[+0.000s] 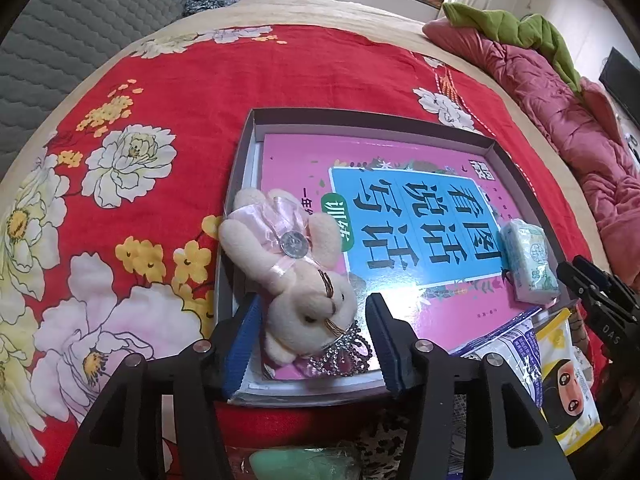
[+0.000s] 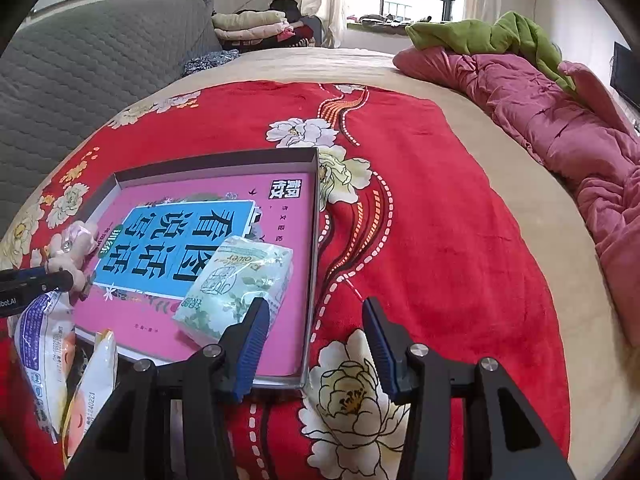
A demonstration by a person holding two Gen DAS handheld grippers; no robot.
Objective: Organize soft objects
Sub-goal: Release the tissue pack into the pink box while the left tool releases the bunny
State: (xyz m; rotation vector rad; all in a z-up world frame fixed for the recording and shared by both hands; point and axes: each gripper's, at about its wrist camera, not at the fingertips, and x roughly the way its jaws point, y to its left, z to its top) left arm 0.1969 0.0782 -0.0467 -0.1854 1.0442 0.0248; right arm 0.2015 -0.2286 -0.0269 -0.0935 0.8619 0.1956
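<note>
A beige plush bunny (image 1: pixel 296 280) in a pink dress lies on a pink book (image 1: pixel 400 208) inside a shallow grey box (image 1: pixel 360 116). Its head lies between the open fingers of my left gripper (image 1: pixel 312 320), which do not visibly touch it. A green-white tissue pack (image 1: pixel 528 260) lies at the box's right side. In the right wrist view the tissue pack (image 2: pixel 236 284) lies just ahead of my open, empty right gripper (image 2: pixel 316 328), whose left finger is over the box (image 2: pixel 312 240) edge. The bunny (image 2: pixel 72 248) shows at far left.
The box sits on a red floral blanket (image 2: pixel 420 240) on a bed. Snack packets (image 2: pixel 60 356) lie by the box's near corner. A silver bead chain (image 1: pixel 344 356) lies under the bunny's head. A pink quilt (image 2: pixel 560 128) and green cloth (image 2: pixel 480 32) are piled at the right.
</note>
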